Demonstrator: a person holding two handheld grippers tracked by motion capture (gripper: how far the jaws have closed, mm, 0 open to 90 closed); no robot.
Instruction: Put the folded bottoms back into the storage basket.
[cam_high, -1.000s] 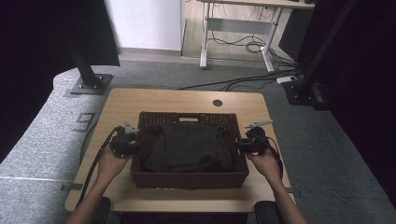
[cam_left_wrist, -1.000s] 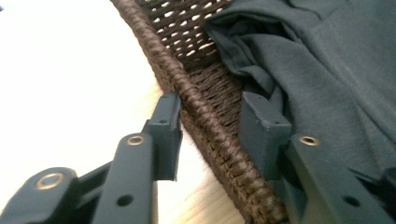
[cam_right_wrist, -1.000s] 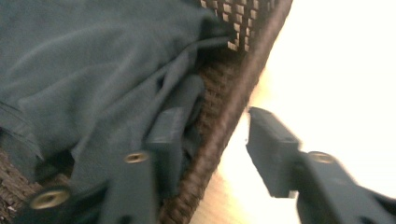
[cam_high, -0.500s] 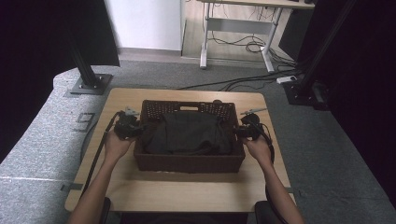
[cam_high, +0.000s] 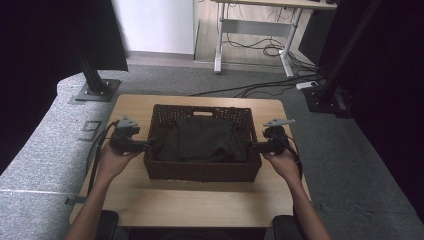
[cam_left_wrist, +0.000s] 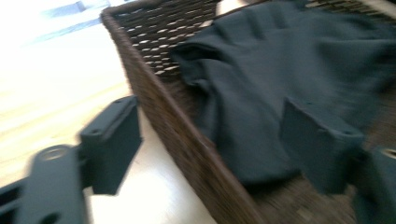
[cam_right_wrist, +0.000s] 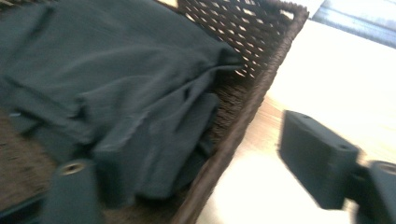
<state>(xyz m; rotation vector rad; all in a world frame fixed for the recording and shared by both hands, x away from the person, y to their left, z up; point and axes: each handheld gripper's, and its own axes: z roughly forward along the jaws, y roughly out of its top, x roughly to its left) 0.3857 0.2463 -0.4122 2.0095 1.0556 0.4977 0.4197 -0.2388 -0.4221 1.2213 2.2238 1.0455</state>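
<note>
A dark brown wicker basket (cam_high: 202, 171) stands in the middle of the wooden table (cam_high: 200, 205), with a black cloth (cam_high: 202, 140) bundled inside it. My left gripper (cam_high: 149, 145) is at the basket's left wall and its jaws have just been opening. In the left gripper view the left gripper (cam_left_wrist: 215, 144) straddles the basket wall (cam_left_wrist: 154, 93), one jaw outside and one over the cloth (cam_left_wrist: 261, 70), neither pressing. My right gripper (cam_high: 253, 146) is at the right wall, its jaws also just opened. The right gripper (cam_right_wrist: 210, 163) straddles the wall (cam_right_wrist: 261, 70) beside the cloth (cam_right_wrist: 107, 70).
Bare tabletop lies in front of the basket and in narrow strips at both sides. Beyond the table, on the grey floor, are a black stand base (cam_high: 95, 90), another stand (cam_high: 325, 97), loose cables (cam_high: 260, 87) and a white desk frame (cam_high: 250, 35).
The basket has been slid away from the person toward the table's middle, both grippers going with it. Both grippers' jaws, closed on the side walls before, now stand apart from them.
</note>
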